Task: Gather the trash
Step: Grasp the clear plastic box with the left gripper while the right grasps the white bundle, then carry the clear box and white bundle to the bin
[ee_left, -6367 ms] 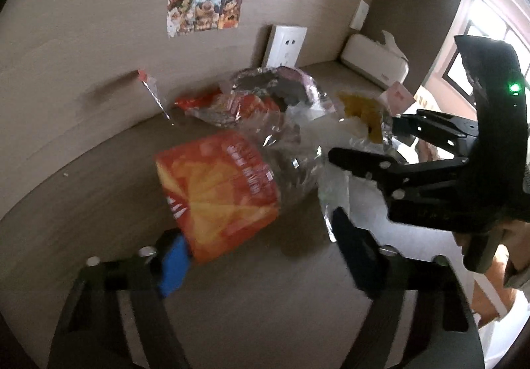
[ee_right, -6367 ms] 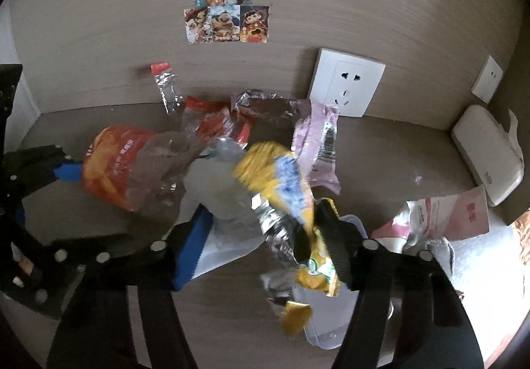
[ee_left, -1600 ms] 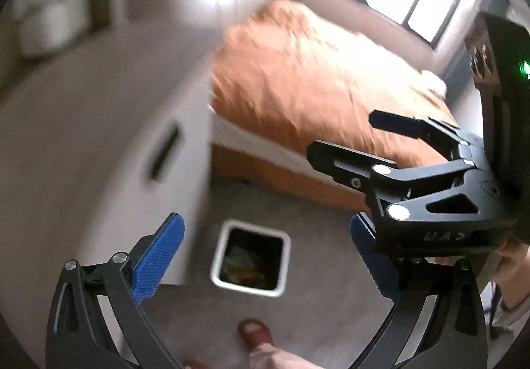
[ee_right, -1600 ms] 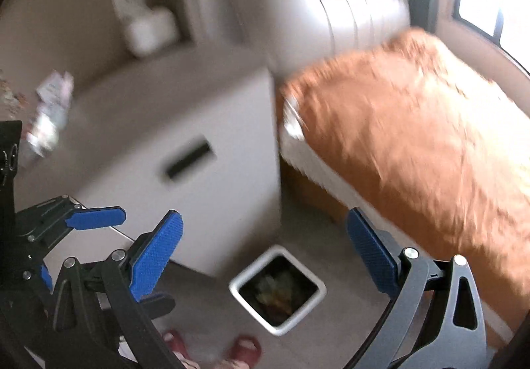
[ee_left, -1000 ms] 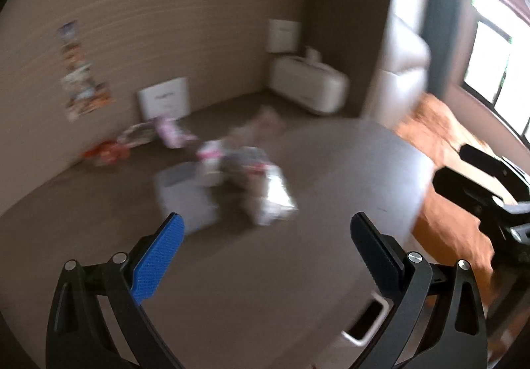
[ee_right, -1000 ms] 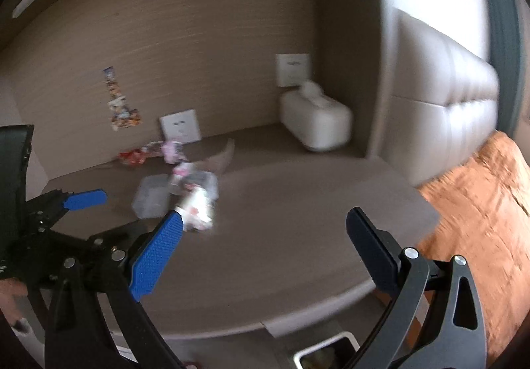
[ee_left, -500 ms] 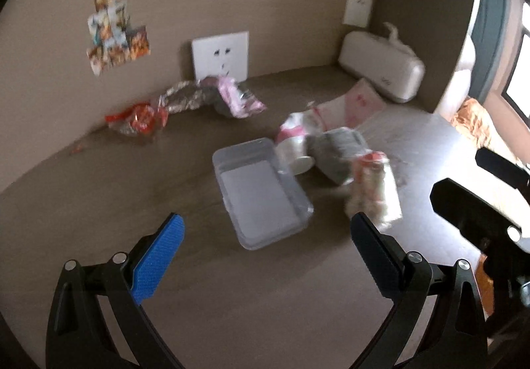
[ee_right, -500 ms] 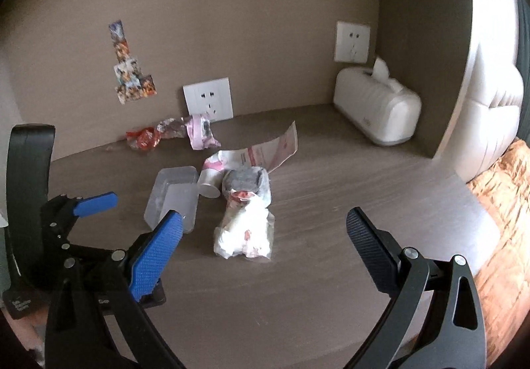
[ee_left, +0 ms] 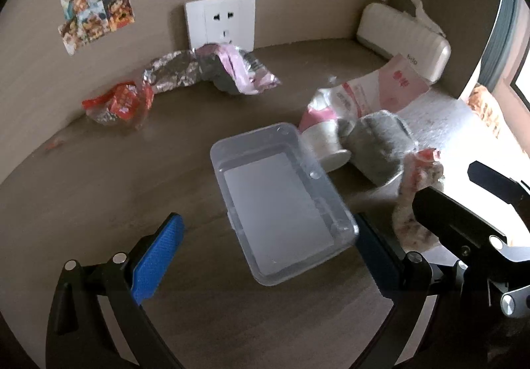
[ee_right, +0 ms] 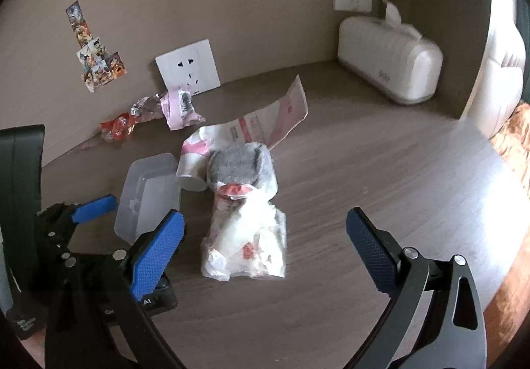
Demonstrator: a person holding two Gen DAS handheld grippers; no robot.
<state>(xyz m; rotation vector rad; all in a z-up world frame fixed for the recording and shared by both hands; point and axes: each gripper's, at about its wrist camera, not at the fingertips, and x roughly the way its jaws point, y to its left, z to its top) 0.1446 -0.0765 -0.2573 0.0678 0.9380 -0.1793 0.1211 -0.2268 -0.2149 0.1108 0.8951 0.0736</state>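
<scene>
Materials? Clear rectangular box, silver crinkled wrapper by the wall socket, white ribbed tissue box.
Clear rectangular box: likely rigid plastic, see-through, moulded rim.
Silver crinkled wrapper: probably metallised film or foil, shiny creases.
White ribbed tissue box: looks like hard matte plastic, though it could be silicone.

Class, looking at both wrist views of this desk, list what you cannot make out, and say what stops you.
- Print on the pink packet: right wrist view, too small.
- Contents of the white bag: right wrist view, crumpled film blurs them.
- Same bag in the left wrist view: partly hidden behind the right gripper.
- Stickers: figures too small.
</scene>
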